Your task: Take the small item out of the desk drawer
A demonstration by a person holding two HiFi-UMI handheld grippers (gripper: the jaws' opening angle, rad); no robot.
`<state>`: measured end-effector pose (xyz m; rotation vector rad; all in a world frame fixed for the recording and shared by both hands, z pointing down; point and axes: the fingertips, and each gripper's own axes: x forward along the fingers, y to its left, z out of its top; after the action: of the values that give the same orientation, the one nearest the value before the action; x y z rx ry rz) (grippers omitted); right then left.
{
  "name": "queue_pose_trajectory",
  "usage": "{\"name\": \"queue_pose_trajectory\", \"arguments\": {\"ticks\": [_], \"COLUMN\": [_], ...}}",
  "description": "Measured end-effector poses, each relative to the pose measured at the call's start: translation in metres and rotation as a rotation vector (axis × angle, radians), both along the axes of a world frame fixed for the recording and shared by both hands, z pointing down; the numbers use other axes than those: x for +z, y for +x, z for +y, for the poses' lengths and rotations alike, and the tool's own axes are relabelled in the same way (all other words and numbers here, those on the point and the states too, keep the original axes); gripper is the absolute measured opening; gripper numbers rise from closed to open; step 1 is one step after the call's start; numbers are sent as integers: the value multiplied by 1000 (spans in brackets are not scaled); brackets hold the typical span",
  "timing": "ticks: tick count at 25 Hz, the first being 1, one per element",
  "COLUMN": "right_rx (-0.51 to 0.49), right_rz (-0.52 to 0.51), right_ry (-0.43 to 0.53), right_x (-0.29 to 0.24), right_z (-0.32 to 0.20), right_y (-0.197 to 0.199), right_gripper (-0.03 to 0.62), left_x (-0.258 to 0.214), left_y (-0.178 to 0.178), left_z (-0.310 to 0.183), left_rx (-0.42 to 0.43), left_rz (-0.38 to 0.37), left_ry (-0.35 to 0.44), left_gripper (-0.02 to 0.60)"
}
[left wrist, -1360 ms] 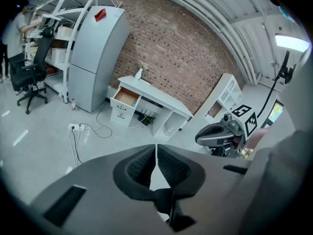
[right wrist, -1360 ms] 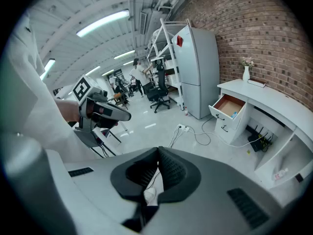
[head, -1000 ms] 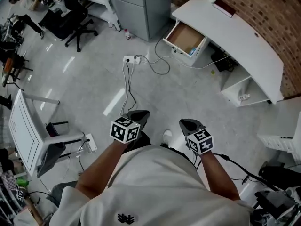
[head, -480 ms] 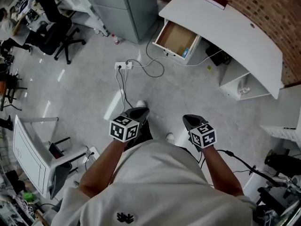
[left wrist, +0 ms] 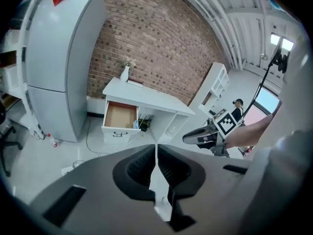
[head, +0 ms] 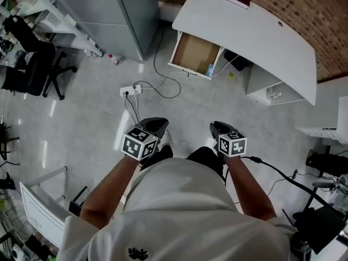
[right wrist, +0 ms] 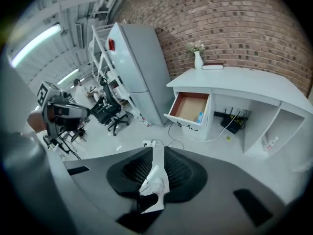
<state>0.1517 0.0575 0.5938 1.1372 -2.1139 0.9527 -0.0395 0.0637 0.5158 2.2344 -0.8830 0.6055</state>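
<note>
Right hand-held gripper (right wrist: pixel 158 153) is opening, empty; left hand-held gripper (left wrist: pixel 156 151) is closed, empty.

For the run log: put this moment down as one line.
position: away from desk | drawer: open | small blue item: in drawer, untouched | left gripper: shut, empty | right gripper: opening, empty

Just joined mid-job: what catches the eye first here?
The open drawer of the white desk by the brick wall, with a small blue item near its front right corner. Both grippers hang well short of it: left gripper jaws shut, right gripper jaws opening, nothing between them.
</note>
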Motion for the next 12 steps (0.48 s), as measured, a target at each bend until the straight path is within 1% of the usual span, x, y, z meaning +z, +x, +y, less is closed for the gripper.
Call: {"name": "queue_pose_trajectory", "arguments": {"ticks": [2,5,10,12], "right_rx": [75,166,231,257], "right_rz": [8,34,63,74], "right_ry": [4,-12,-38,-51], "right_x": [9,19,43,58], "right_z": [-29,-62,-124,-154], "right_y": [-10,-13,-9,0], "right_gripper": [97,99,129,133], "left_x": [6,9,14,15], "left_y": [-22,-41,-51,-49], "left_z": [-21,-45,-85,-104], "left_rx": [25,26,-13,-11], "left_rz": [-13,-11,17,9], "left_ry": [0,-4,-36,-41], "left_gripper": [32,32,32,32]}}
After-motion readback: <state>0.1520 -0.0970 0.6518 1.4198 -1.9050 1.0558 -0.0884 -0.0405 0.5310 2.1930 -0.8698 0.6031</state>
